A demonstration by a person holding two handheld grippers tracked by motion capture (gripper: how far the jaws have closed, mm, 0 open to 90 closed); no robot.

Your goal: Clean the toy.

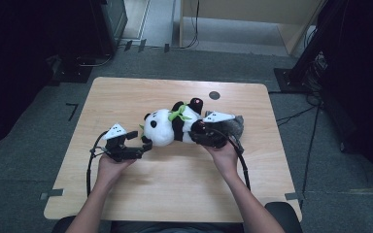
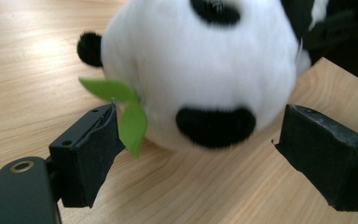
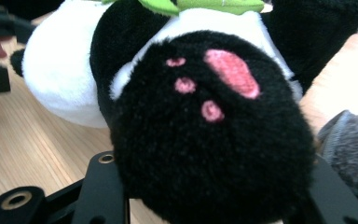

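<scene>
A plush panda (image 1: 167, 125) lies on its side in the middle of the wooden table (image 1: 175, 189), head to the left, with green leaves (image 1: 178, 114) on its chest. My left gripper (image 1: 143, 144) stands open at the head (image 2: 200, 60); its jaws are wide apart on either side, and the left jaw sits by a green leaf (image 2: 133, 121). My right gripper (image 1: 199, 132) is shut on the panda's black foot (image 3: 214, 121), whose pink pads face the camera. The foot bulges between the two jaws of the right gripper (image 3: 214, 191).
A grey fuzzy thing (image 1: 234, 125) lies just right of the panda, behind my right hand; it also shows as a grey fuzzy edge (image 3: 354, 154). A small dark disc (image 1: 214, 95) sits near the table's far edge. Dark stands and cables surround the table.
</scene>
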